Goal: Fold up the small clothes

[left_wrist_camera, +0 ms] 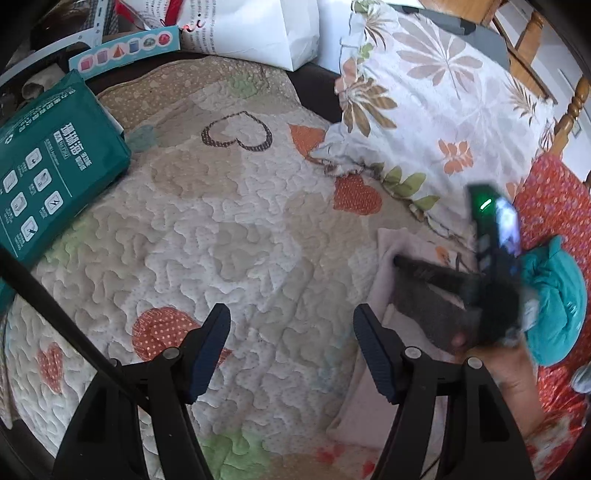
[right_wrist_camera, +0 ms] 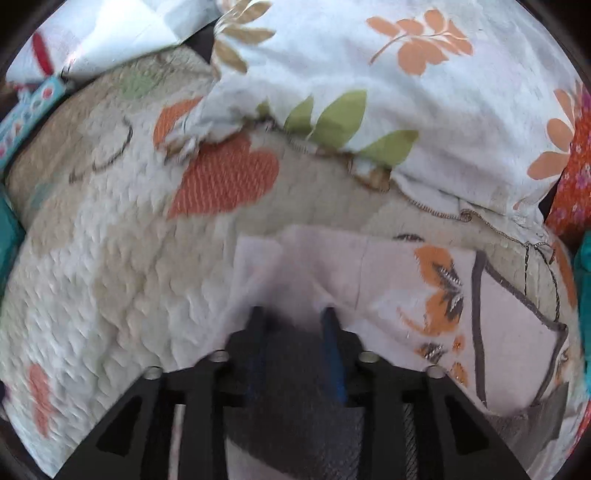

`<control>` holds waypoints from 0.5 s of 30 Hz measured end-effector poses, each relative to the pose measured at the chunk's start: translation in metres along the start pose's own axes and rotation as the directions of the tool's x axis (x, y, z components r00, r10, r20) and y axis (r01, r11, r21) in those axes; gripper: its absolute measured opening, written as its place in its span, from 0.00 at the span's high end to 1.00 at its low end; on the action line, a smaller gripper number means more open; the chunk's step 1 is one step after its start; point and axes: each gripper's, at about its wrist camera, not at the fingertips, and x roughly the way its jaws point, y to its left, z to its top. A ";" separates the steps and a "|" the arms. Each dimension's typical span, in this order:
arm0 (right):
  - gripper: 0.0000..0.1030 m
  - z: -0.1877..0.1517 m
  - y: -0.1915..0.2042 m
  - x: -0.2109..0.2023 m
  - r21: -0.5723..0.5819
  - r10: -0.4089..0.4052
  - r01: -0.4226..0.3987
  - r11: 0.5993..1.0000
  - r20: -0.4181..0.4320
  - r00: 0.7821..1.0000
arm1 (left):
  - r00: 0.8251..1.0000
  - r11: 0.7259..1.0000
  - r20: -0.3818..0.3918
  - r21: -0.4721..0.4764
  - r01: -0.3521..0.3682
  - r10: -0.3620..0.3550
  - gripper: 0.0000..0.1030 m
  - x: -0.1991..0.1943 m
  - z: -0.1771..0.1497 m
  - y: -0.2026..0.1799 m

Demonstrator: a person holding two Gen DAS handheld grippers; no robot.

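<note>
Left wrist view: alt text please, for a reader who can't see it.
The open left tool hangs over a heart-patterned quilt, holding nothing. At right, the blurred right tool reaches over a pale pink garment, whether gripping is unclear. A floral pillow lies behind, a green pack at left.

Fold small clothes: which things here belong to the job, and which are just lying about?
Job: pink garment, dark grey garment, right gripper, left gripper.

Lying about: green pack, floral pillow, teal cloth, white bag, quilt.
</note>
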 end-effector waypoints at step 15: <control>0.35 -0.230 -0.245 -0.170 0.448 0.014 -0.063 0.892 0.112 0.994 | 0.975 0.989 -0.205 0.101 0.109 -0.087 0.29 0.068 -0.048 -0.027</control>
